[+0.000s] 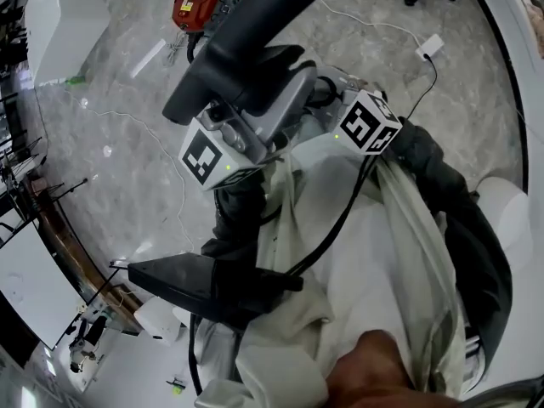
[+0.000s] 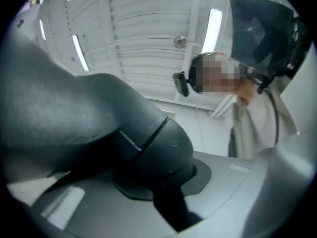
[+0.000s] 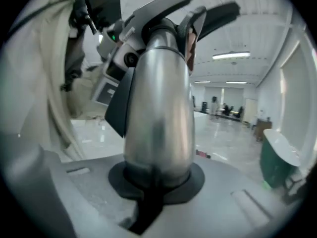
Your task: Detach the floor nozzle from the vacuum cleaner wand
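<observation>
The black floor nozzle [image 1: 246, 32] is held up in front of my chest and slants toward the upper right. Its dark grey neck [image 2: 99, 128] fills the left gripper view, and my left gripper [image 2: 161, 185] is shut on it. The silver wand [image 3: 158, 113] rises from my right gripper [image 3: 156, 182], which is shut on it. At the wand's far end are the black nozzle parts [image 3: 168, 6] and the left gripper's body [image 3: 114, 58]. In the head view both grippers' marker cubes, the left [image 1: 204, 155] and the right [image 1: 367, 126], sit close together under the nozzle. The fingertips are hidden there.
The floor is marble, with a red device [image 1: 194, 5], white cables and a white plug block [image 1: 429, 47]. A white table [image 1: 64, 24] stands at the left. A black wedge-shaped part [image 1: 187, 283] sits low by my pale coat [image 1: 374, 253]. A green bin [image 3: 277, 162] stands at the right.
</observation>
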### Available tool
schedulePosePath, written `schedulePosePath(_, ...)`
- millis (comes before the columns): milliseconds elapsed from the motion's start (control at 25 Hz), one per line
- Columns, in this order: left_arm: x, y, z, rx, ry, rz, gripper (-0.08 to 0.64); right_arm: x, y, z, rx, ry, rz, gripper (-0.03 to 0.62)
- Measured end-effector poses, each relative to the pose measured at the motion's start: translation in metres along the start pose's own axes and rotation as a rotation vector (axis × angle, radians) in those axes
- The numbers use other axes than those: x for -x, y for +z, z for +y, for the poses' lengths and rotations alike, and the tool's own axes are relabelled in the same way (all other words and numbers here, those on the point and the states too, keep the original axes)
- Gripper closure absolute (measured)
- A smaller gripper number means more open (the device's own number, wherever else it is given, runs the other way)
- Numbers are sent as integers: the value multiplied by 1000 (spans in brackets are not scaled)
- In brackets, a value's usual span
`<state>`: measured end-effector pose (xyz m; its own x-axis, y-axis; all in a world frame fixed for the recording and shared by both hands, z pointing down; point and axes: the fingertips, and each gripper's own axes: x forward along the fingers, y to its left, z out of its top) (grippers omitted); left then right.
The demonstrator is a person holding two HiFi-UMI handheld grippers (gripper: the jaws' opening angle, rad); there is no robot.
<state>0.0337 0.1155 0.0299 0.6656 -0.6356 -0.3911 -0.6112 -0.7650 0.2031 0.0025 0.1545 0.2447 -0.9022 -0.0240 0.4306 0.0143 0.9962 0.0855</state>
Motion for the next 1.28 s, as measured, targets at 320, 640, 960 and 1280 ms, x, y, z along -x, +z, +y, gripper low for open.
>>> schedulePosePath(320,-7,2,-14,-11,-119,1,482,3,8,-1,1,34,-49,554)
schedulePosePath(640,-3,0,13,21,83,-31,483,4,-8,-20,-6,-193,50,554)
schedulePosePath(960,-2,-11,-56,-51,-373,70,483,13,4,33,21,278,-100,554)
schedulePosePath(1280,-8,2,15,-4,73,-40,483,7,-8,-35,5,-288,51,554)
